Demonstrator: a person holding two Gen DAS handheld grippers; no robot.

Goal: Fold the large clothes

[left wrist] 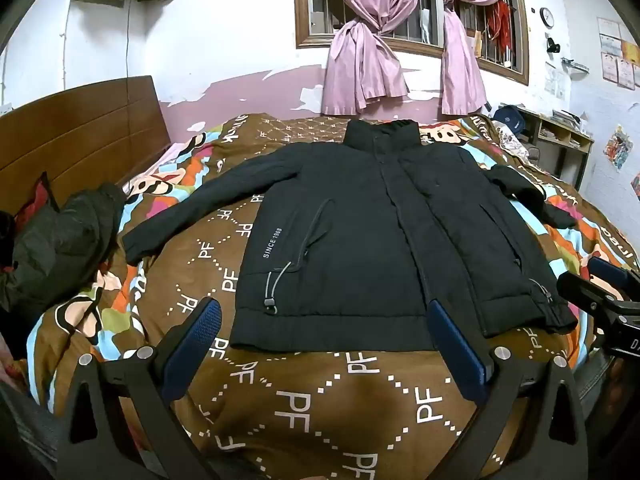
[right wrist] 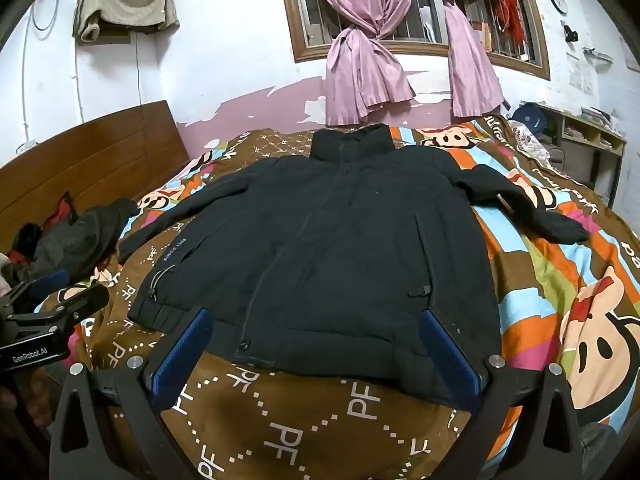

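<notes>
One black jacket (left wrist: 360, 236) lies flat, sleeves spread.

Patterned bedspread (left wrist: 320, 400); pink curtains (left wrist: 360, 72); wooden headboard (left wrist: 80, 140).

Matt black cloth jacket (left wrist: 360, 240) lies on a printed cloth quilt (left wrist: 320, 400). Headboard (left wrist: 80, 136) is smooth brown wood. Curtains (left wrist: 360, 68) are faintly glossy pink cloth.

The black jacket (left wrist: 360, 240) lies flat, front up on the bed, sleeves spread wide, collar at the far side.
</notes>
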